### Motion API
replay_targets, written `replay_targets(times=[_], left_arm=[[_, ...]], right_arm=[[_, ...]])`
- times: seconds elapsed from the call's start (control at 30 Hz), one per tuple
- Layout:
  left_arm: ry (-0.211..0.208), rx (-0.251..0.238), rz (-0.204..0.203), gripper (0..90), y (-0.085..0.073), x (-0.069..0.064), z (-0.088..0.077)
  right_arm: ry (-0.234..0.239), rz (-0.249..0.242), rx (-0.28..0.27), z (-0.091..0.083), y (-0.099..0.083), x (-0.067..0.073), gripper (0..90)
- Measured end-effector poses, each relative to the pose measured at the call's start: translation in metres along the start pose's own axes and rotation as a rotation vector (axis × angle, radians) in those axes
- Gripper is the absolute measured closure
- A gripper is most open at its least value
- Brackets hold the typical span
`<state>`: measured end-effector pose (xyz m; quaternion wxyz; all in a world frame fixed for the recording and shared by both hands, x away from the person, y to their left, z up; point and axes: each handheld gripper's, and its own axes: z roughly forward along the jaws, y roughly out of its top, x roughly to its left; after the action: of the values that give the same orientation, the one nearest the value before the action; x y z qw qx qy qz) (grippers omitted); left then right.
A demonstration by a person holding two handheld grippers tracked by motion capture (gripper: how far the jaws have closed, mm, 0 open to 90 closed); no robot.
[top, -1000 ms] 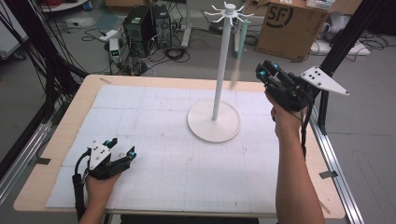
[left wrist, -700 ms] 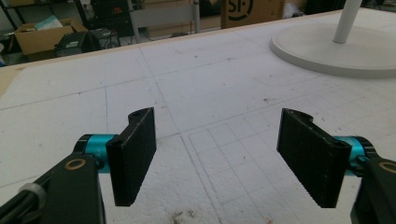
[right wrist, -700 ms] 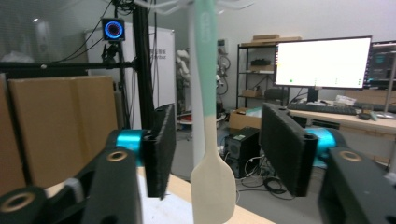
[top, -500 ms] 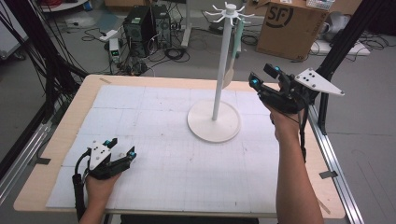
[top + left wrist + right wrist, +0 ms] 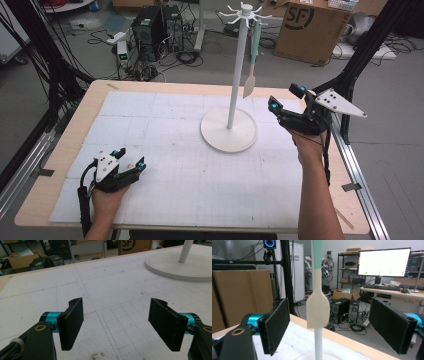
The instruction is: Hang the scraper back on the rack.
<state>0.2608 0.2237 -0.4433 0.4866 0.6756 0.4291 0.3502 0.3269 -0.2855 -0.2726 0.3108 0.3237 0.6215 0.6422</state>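
Hanging: the cream-bladed spatula with a mint-green handle [image 5: 251,65] dangles from a hook on the white pole stand with a round base [image 5: 229,129], far right of centre on the desk [image 5: 60,150].
Axis: vertical, handle up, blade down.
Right gripper [image 5: 287,106]: jaws released, wide apart, empty, raised near the spatula.
Left gripper [image 5: 131,162]: jaws released, empty, resting near left.
Progress: judged either unstarted or just finished; nothing gripped.

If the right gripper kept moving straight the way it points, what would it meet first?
Most likely the hanging spatula, whose blade sits between the right gripper's open fingers, with the white stand pole behind it; depth is uncertain.
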Motion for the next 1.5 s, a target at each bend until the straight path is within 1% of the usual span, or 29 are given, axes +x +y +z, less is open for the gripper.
replay_targets(times=[0.17,0.2,0.37,0.47,0.7,0.77,0.83,0.87,0.9,1.0,1.07,1.17,1.27,1.37,1.43,1.5], left_arm=[[0.000,0.000,0.000,28.8,0.000,0.000,0.000],[-0.002,0.000,-0.002,28.8,0.000,0.000,0.000],[-0.001,0.002,0.000,28.8,0.000,0.000,0.000],[-0.003,0.001,-0.001,28.8,0.000,0.000,0.000],[-0.001,0.001,0.000,28.8,0.000,0.000,0.000],[-0.002,0.001,0.000,28.8,0.000,-0.001,0.000],[-0.001,0.002,0.001,28.8,0.000,-0.001,0.000],[-0.002,0.002,0.002,28.8,0.000,0.000,0.000],[-0.002,0.002,0.003,28.8,0.000,0.000,0.000],[-0.001,0.002,0.002,28.8,0.000,0.000,0.000],[-0.001,0.002,0.002,28.8,0.000,0.000,0.000],[-0.002,0.002,0.002,28.8,0.000,0.000,0.000],[-0.003,0.000,0.000,28.8,0.000,-0.001,0.000],[-0.004,0.000,0.001,28.8,0.000,-0.001,0.000],[-0.005,-0.001,0.000,28.8,0.000,-0.001,0.000],[-0.006,0.000,0.001,28.8,0.000,0.000,0.000]], right_arm=[[-0.004,0.003,-0.021,-0.016,-0.016,0.003,15.2],[0.000,0.007,-0.016,-0.018,-0.020,0.003,15.2],[-0.015,0.029,0.008,-0.030,-0.042,0.005,15.4],[-0.022,0.052,0.006,-0.038,-0.054,0.005,15.5],[-0.052,0.077,0.034,-0.054,-0.083,0.006,15.8],[-0.059,0.074,0.036,-0.058,-0.092,0.006,16.4],[-0.046,0.077,0.064,-0.060,-0.100,0.006,17.4],[-0.047,0.073,0.074,-0.061,-0.104,0.006,17.4],[-0.051,0.071,0.075,-0.062,-0.108,0.005,17.3],[-0.061,0.088,0.073,-0.067,-0.118,0.006,17.3],[-0.074,0.087,0.071,-0.069,-0.125,0.006,17.3],[-0.092,0.094,0.083,-0.072,-0.135,0.008,17.3],[-0.095,0.097,0.097,-0.074,-0.146,0.011,17.2],[-0.106,0.078,0.127,-0.073,-0.156,0.012,16.8],[-0.110,0.064,0.147,-0.072,-0.158,0.012,16.7],[-0.116,0.065,0.137,-0.072,-0.158,0.012,16.7]])
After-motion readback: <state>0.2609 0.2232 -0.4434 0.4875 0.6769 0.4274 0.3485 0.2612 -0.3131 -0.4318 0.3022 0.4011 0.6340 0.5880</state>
